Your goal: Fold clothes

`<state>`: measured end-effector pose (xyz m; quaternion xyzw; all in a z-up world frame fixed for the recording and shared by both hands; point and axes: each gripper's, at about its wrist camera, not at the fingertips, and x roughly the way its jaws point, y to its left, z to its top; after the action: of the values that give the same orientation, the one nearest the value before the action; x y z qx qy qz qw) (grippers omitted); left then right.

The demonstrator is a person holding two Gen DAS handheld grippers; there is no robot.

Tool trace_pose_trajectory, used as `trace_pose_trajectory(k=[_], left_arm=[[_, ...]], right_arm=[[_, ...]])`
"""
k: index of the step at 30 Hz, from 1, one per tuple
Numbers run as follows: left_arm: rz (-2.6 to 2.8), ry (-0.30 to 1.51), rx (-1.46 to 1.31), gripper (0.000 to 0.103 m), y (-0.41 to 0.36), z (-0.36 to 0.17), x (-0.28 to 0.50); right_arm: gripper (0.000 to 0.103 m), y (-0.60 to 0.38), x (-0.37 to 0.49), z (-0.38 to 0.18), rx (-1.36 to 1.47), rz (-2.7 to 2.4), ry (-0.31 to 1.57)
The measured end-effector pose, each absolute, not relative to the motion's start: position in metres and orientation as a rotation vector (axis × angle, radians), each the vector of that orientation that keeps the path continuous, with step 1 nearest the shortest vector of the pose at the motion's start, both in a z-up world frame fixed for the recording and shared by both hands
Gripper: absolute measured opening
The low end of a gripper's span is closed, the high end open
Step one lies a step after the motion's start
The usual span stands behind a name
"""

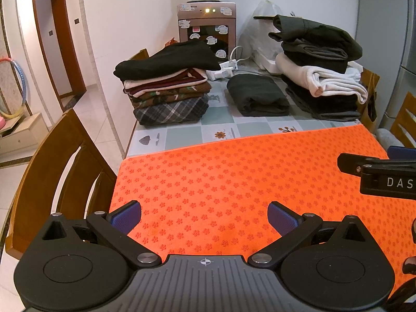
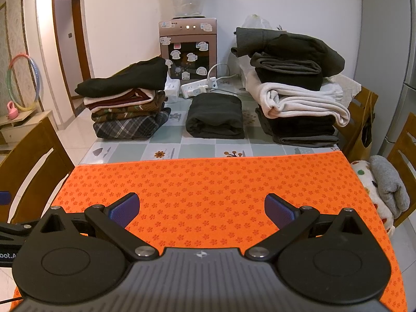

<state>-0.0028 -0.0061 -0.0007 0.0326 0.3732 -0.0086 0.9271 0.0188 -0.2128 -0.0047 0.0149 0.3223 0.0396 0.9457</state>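
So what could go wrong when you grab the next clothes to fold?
The right-hand pile looks lopsided: its dark top garment overhangs, so tugging anything from it might topple it onto the folded dark garment beside it. A power strip and its cable lie just behind the piles, so a reaching gripper could snag them. Both the left gripper and right gripper have open jaws holding nothing.

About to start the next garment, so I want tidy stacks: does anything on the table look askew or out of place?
The dark garment topping the right stack is bunched and overhangs the folded layers beneath. The left stack and the single dark folded piece look neat. The orange mat lies flat.
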Motion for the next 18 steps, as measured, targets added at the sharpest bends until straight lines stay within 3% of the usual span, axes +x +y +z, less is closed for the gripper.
trace_pose_trajectory(k=[18], left_arm=[[-0.015,0.784,0.067,0.103,-0.0072,-0.0028,0.0012]], right_arm=[[0.103,-0.2123,0.0225,-0.0074,0.036,0.079,0.671]])
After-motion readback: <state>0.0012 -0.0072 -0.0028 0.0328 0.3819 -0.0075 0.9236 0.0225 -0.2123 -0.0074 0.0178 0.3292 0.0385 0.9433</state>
